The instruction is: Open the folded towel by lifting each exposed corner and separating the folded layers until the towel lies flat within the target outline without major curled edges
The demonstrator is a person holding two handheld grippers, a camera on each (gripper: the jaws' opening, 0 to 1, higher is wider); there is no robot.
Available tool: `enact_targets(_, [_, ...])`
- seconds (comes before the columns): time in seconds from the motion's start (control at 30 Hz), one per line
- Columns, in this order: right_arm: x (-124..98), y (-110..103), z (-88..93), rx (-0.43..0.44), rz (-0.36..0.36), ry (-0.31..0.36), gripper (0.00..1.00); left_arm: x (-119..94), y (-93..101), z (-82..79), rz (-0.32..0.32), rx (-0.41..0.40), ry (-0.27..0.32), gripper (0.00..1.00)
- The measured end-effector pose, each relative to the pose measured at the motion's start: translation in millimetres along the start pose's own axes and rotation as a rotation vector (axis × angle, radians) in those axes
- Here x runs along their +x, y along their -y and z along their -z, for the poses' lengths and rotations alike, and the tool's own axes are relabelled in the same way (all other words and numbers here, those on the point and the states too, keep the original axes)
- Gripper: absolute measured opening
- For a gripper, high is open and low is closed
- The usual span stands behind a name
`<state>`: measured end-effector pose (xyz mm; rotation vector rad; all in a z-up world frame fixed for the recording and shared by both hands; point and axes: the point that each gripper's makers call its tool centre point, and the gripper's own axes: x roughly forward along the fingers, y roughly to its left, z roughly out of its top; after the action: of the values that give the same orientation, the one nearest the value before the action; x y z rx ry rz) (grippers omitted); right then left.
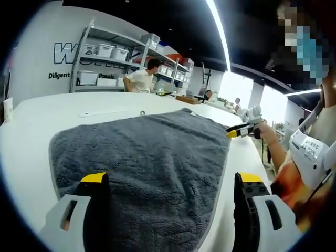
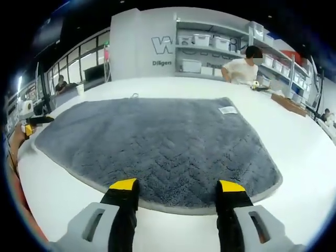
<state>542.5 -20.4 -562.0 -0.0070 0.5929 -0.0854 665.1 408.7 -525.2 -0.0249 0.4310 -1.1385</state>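
A dark grey towel (image 1: 152, 157) lies spread out on the white table (image 1: 31, 121), its edges flat as far as I can see. In the left gripper view my left gripper (image 1: 172, 181) hovers open over the towel's near edge, with nothing between its yellow-tipped jaws. The right gripper (image 1: 240, 130) comes in from the right beside the towel's far right corner. In the right gripper view the towel (image 2: 157, 142) shows a white label (image 2: 228, 109) near its far corner. My right gripper (image 2: 177, 186) stands open at the towel's near edge. The left gripper (image 2: 30, 125) sits by the towel's left corner.
Bare white table (image 2: 299, 136) surrounds the towel. A small metal fitting (image 1: 142, 112) sits on the table beyond it. A seated person (image 2: 241, 65) and shelves with white bins (image 2: 210, 42) are at the back. A person's arm (image 1: 278, 152) is at the right.
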Motion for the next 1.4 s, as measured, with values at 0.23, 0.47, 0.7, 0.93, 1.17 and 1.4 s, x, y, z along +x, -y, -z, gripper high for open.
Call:
enact_targets(0.23, [-9, -8, -14.8, 0.035, -0.07, 0.086, 0.83, -8, -11.9, -10.4, -0.019, 0.02, -0.002, 0.97])
enact_targets(0.47, [-10, -26, -21.0, 0.005, -0.135, 0.108, 0.99, -2, -31.3, -27.2, 0.018, 0.021, 0.009, 0.96])
enact_targets(0.7, [-8, -24, -18.4, 0.002, -0.119, 0.097, 0.99, 2, -38.6, -36.7, 0.048, 0.018, 0.015, 0.96])
enact_targets(0.93, [-9, -26, -19.2, -0.004, -0.121, 0.097, 0.99, 10, -55.3, -34.6, 0.065, 0.054, -0.025, 0.94])
enact_targets(1.17, [-12, -25, -16.3, -0.01, -0.116, 0.09, 0.99, 21, -76.6, -39.2, 0.08, 0.16, 0.007, 0.77])
enact_targets(1.4, [-16, -23, -17.3, -0.008, -0.111, 0.094, 0.99, 34, -92.5, -30.1, 0.068, 0.182, -0.031, 0.62])
